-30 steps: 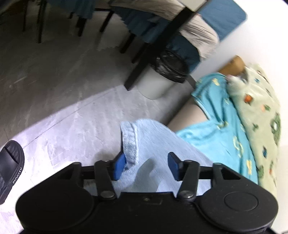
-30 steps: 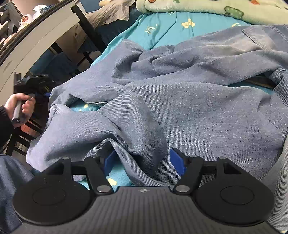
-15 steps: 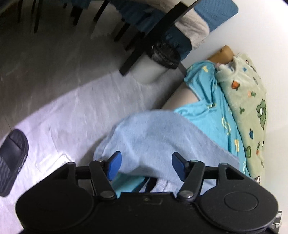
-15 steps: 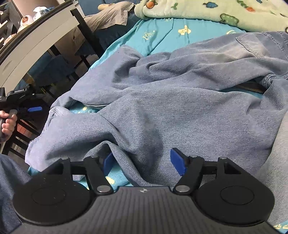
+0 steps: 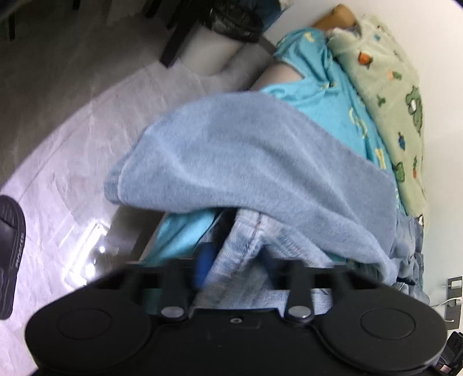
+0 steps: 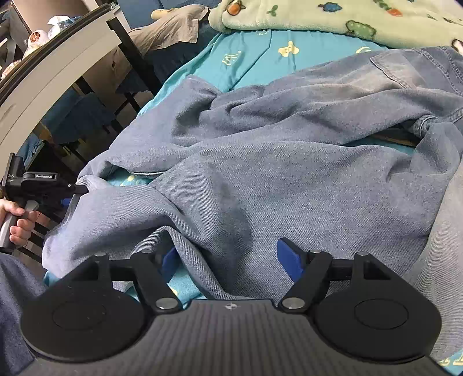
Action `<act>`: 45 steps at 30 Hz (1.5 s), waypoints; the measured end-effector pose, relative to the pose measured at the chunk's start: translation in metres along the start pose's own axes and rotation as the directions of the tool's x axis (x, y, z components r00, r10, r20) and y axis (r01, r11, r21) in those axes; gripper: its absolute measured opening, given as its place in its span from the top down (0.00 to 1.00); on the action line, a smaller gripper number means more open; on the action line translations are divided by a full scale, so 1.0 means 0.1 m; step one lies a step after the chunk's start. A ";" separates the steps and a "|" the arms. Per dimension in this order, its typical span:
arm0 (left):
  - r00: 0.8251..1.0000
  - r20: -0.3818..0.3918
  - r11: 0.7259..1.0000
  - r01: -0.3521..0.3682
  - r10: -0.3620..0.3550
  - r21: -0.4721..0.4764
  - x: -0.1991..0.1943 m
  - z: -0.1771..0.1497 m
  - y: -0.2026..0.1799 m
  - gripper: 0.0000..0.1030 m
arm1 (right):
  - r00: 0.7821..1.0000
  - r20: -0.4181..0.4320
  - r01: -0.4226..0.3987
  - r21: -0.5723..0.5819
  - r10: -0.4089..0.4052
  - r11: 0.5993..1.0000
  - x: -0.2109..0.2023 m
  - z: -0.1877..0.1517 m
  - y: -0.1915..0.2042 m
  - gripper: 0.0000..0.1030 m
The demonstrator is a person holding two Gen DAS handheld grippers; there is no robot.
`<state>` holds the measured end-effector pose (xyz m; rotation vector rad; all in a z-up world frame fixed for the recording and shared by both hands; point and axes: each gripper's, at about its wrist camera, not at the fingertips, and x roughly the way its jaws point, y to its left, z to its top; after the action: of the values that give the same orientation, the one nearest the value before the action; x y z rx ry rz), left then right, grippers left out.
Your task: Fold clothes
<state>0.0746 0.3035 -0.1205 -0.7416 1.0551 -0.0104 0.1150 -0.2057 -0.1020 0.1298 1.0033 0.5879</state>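
Pinching a seamed edge of the jeans (image 5: 249, 162), your left gripper (image 5: 231, 260) has just closed its jaws; your right gripper (image 6: 228, 260) stands apart over denim.

Home bedroom: bed (image 6: 249, 55) with turquoise sheet, green cartoon blanket (image 6: 361, 17), slipper (image 5: 10, 254) on tiled floor (image 5: 58, 115), lined bin (image 5: 220, 37) beside it.

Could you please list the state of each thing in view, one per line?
Denim garment: crumpled, unfolded, spread over the bed.
Left tongs: just closed on a denim edge, pinching it.
Right tongs: open, a denim fold lying between the fingers, not pressed.
Turquoise sheet: laid flat on the bed, partly covered.
Green blanket: bunched along the far side.
Black slipper: lying on the floor.
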 end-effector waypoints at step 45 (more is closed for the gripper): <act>0.993 -0.010 0.799 0.091 -0.121 -0.595 -0.85 -0.73 1.07 0.37 | 0.814 0.372 0.045 0.727 -0.447 0.686 -1.77 -0.26 -1.56 0.26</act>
<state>-0.0620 0.3745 -0.1336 -1.3800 1.0666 0.2195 0.0869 -0.4329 -0.0394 0.7759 0.6274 -0.1371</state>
